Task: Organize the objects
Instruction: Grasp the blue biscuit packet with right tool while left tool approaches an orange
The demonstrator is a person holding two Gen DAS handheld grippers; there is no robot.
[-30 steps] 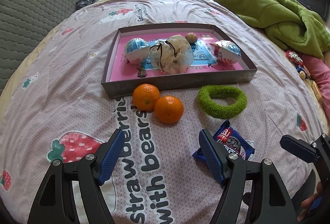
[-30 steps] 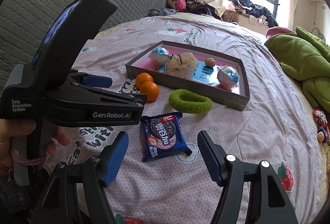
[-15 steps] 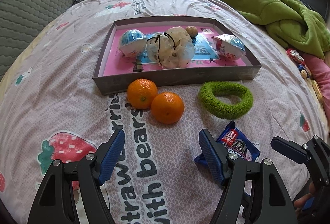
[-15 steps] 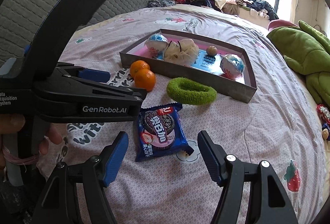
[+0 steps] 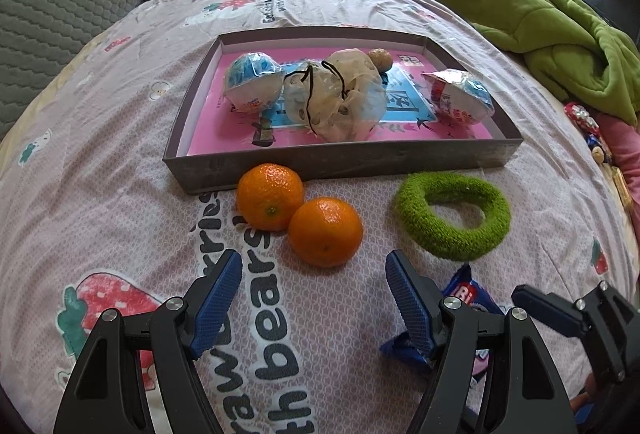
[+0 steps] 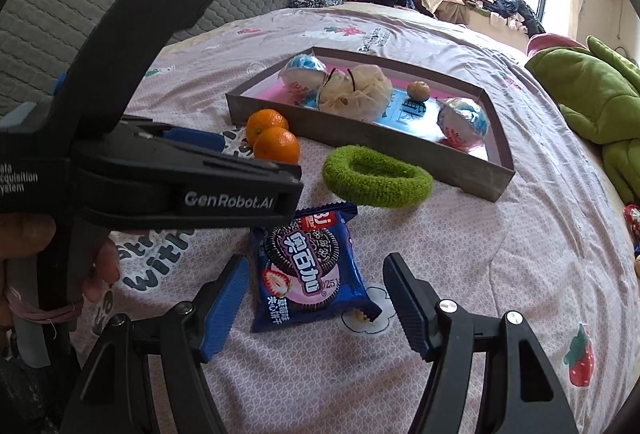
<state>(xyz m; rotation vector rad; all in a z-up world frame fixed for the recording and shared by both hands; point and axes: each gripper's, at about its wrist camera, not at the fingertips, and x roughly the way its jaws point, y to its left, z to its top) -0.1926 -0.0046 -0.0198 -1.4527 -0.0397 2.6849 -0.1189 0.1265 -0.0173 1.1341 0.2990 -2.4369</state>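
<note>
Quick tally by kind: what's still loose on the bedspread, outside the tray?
Oranges: 2
Green fuzzy ring: 1
Blue cookie packet: 1
Total: 4 things outside the tray

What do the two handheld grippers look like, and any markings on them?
Both the left gripper and the right gripper have black plastic frames, silver rivets and blue ribbed finger pads. The left one's body carries white "GenRobot.AI" lettering. A pink band circles the wrist holding it.
</note>
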